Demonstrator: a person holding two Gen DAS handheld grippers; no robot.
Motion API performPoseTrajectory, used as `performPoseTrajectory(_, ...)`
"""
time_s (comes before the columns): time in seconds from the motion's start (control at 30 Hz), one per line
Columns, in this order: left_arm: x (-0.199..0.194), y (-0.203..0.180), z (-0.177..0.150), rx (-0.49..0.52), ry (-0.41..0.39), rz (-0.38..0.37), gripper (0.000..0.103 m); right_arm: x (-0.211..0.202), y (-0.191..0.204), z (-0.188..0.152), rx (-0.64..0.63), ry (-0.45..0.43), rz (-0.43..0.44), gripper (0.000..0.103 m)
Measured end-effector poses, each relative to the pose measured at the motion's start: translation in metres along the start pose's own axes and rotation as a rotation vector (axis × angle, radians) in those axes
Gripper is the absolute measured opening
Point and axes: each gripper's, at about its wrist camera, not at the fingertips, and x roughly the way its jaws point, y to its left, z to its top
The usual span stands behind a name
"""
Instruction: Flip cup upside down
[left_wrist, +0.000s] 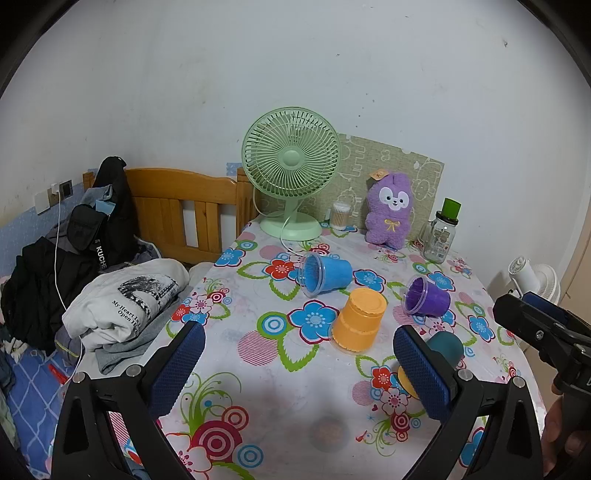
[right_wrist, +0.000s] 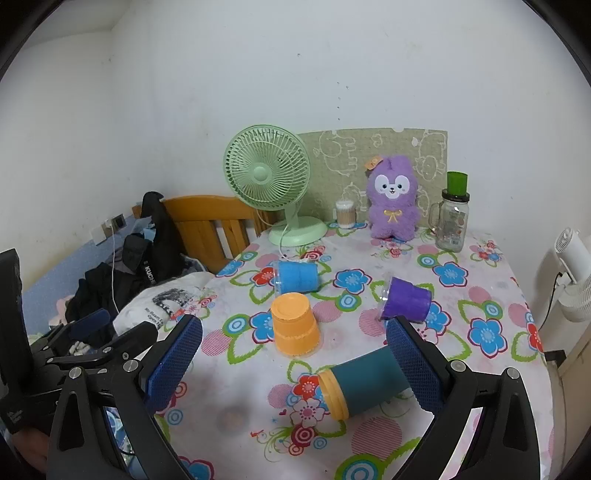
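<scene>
Both the left hand-held gripper (left_wrist: 299, 365) and right hand-held gripper (right_wrist: 293, 365) stood released above the tabletop (right_wrist: 369, 443); the orange cup (right_wrist: 294, 325) sat inverted, the teal cup (right_wrist: 364, 384) on its side.

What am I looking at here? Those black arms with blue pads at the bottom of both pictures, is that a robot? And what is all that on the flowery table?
No robot: a person holds a hand tool in each hand, and each tool carries a wide-angle camera looking out between its two jaws. One picture comes from the left gripper, the other from the right gripper. Both stand open and hold nothing.

On the flowered tablecloth lie plastic cups. The orange cup already stands upside down. The blue cup, the purple cup and the teal cup with an orange rim lie on their sides. Behind them stand a green desk fan, a purple plush toy and a glass jar mug.
</scene>
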Motion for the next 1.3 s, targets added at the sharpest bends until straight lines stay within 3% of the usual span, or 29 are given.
performPoseTrajectory(1.3,0.008,-0.002,-0.007,0.016,0.032,0.004,0.103,0.012,0.002,-0.008,0.015,0.067,-0.007,0.101)
